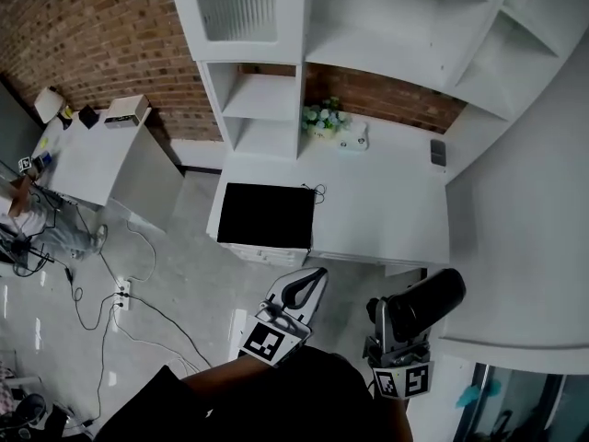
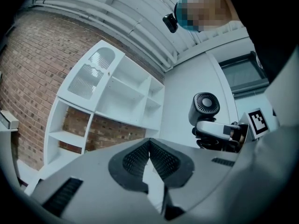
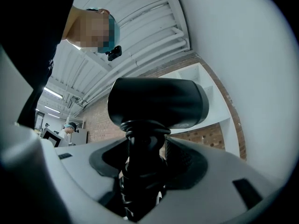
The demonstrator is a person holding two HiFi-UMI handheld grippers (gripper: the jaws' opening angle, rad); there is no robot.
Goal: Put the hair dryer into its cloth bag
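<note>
The black hair dryer [image 1: 425,304] is held up in the air at the lower right of the head view, and my right gripper [image 1: 398,337] is shut on its handle. In the right gripper view the handle [image 3: 141,157] fills the gap between the jaws, with the barrel [image 3: 156,101] lying crosswise above them. A flat black cloth bag [image 1: 267,215] lies on the white table [image 1: 386,215], at its front left corner. My left gripper [image 1: 308,282] hangs in front of the table, shut with nothing in it [image 2: 149,144]. It also sees the dryer [image 2: 205,107].
White shelving [image 1: 262,90] stands against the brick wall behind the table. A pot of flowers [image 1: 324,118] and a small dark device [image 1: 438,153] sit at the back of the table. A white desk [image 1: 92,159] stands at left, with cables [image 1: 120,295] on the floor.
</note>
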